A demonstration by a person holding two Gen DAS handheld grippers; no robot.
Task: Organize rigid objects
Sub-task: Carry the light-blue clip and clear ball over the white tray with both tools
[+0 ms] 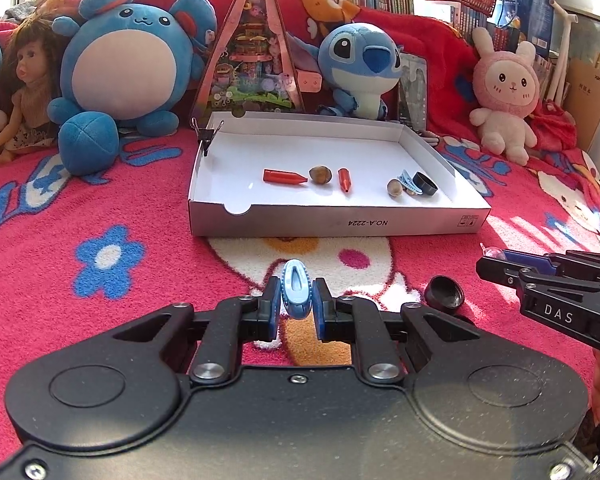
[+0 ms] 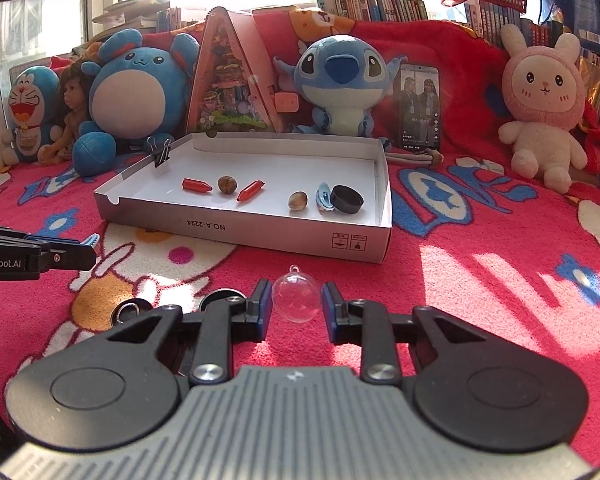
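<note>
Two grippers loaded: left [image 1: 296, 300] w/ blue clip [image 1: 296, 294], right [image 2: 296, 300] w/ clear ball [image 2: 297, 298].

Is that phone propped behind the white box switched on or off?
On. In the right wrist view the phone stands upright beside the Stitch plush, and its screen shows a lit picture of two people with text.

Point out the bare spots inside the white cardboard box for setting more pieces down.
Free: the white cardboard box floor's back half, and the near-left corner before the red crayon-shaped piece. Crowded: the near-right, where a brown nut, blue clip and black round cap cluster.
</note>
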